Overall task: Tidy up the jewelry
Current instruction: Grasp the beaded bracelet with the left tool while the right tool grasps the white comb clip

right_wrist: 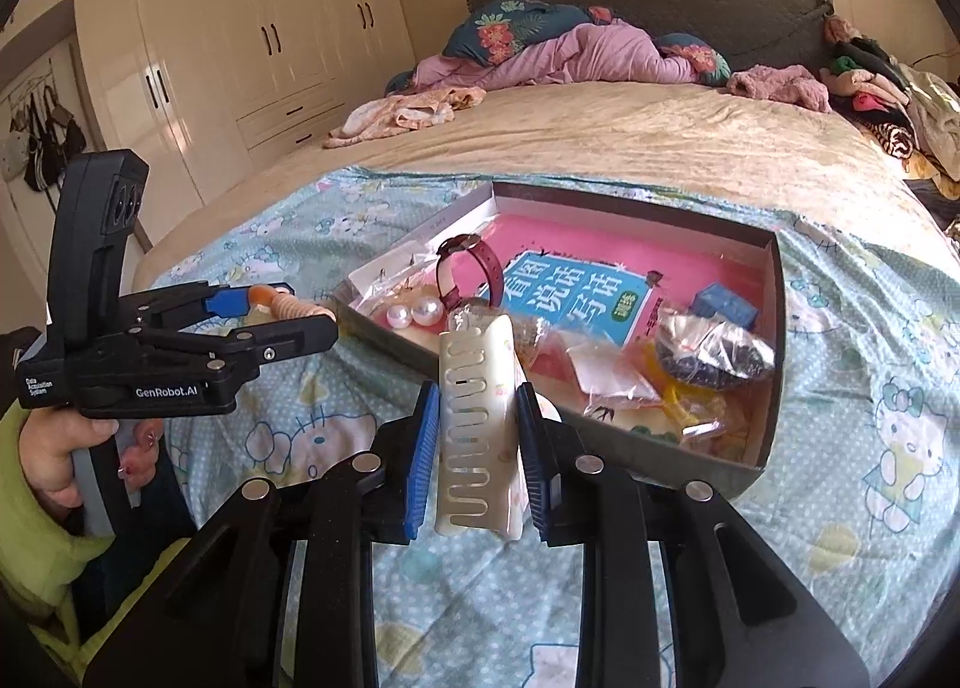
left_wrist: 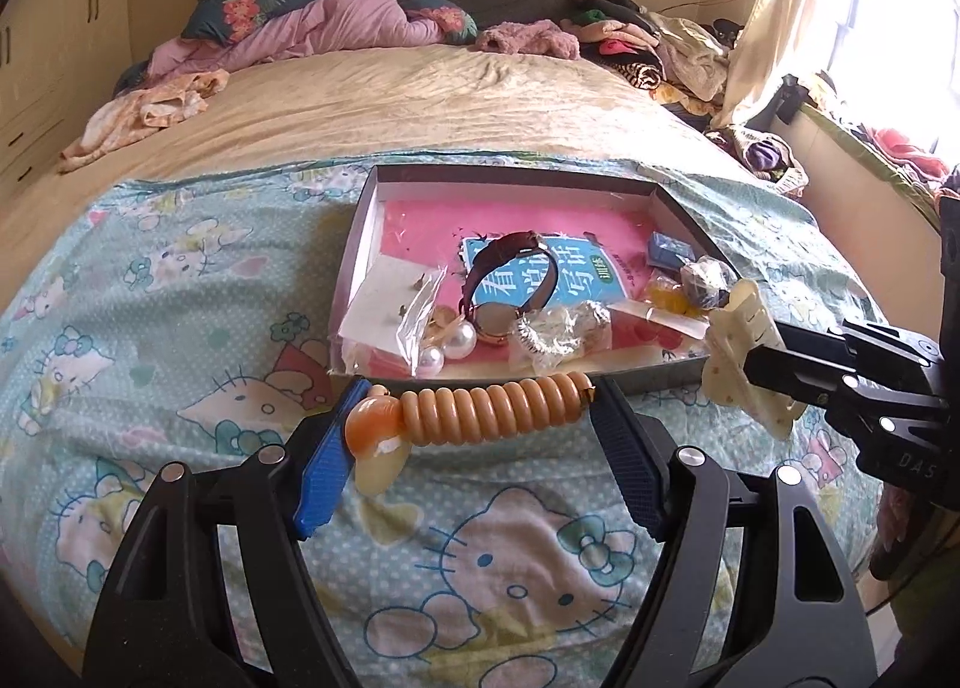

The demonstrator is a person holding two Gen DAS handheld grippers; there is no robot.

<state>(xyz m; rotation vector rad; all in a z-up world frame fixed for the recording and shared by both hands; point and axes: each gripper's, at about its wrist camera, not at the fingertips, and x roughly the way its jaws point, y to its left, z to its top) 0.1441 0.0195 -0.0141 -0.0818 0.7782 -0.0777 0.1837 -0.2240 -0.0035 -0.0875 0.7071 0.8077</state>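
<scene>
Left gripper [left_wrist: 474, 418]: clamped end to end on an orange spiral hair tie [left_wrist: 480, 409], which spans the gap between the blue pads, held above the bed [left_wrist: 420, 106] just short of the box.
Right gripper [right_wrist: 477, 436]: clamped on a cream hair claw clip [right_wrist: 477, 424], which stands upright between the pads, teeth toward the camera.
Box [right_wrist: 774, 340]: open, shallow, just ahead of both grippers on the cartoon-cat sheet [right_wrist: 870, 388]; it holds the rest of the jewelry: a watch [left_wrist: 510, 280], two pearl earrings [right_wrist: 411, 311], bagged pieces and a blue booklet [right_wrist: 576, 292].
Risk, hair tie: the coil is springy and gripped only at its ends; I judge it could bow and pop out if the pads loosen slightly.
Risk, clip: the pads press on smooth curved plastic, so it could pivot or slide downward.
Risk, crowding: both grippers converge on the near box wall and could knock each other or tip it.
Left wrist view only: the hair tie's amber charm [left_wrist: 375, 418] and the clip seen from the side.
Right wrist view only: the person's hand [right_wrist: 66, 448] in a green sleeve on the left gripper's handle, and the clip's slotted teeth.
</scene>
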